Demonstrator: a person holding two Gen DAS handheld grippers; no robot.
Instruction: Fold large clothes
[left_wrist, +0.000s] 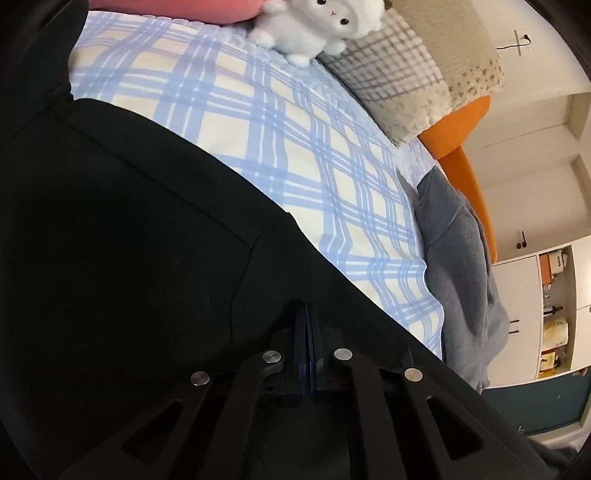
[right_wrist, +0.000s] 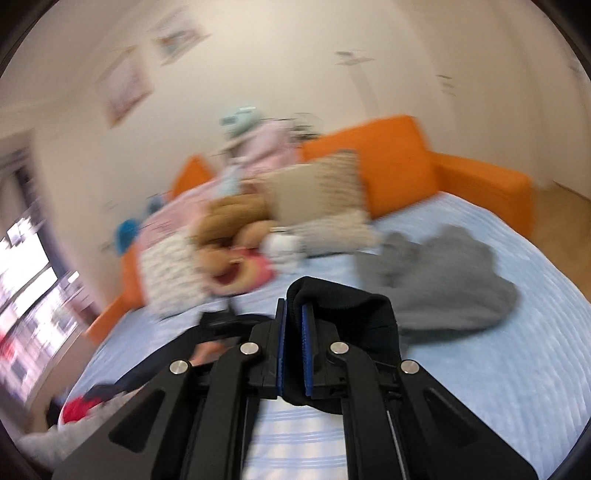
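The black garment (left_wrist: 122, 236) is a dark, matte piece of clothing with stitched seams and a long straight edge; in the left wrist view it spreads across the bed to the left of and beneath the left gripper (left_wrist: 308, 347), covering much of the blue-and-white plaid sheet (left_wrist: 258, 122). That gripper's jaws are pressed together with the blue pads meeting and the black cloth lying all around them, though whether a fold sits between the pads cannot be told. In the right wrist view, which is blurred, the right gripper (right_wrist: 293, 354) has its jaws closed down on a thick ribbed band of the same black garment (right_wrist: 343, 306), which bunches up between the blue pads and drapes over the right jaw, lifted above the pale blue bedcover (right_wrist: 517, 369). Ahead and to the right of both pairs of jaws lies a crumpled grey garment (right_wrist: 450, 280). Farther ahead of the left jaws a white plush toy (left_wrist: 317, 26) sits by a grid-patterned pillow (left_wrist: 391, 74). Beyond the right jaws are stuffed toys (right_wrist: 236, 240) and cushions against an orange sofa back (right_wrist: 406, 162). An open white cabinet (left_wrist: 554, 314) to the right of the left jaws holds small boxes and packets, too small to name.
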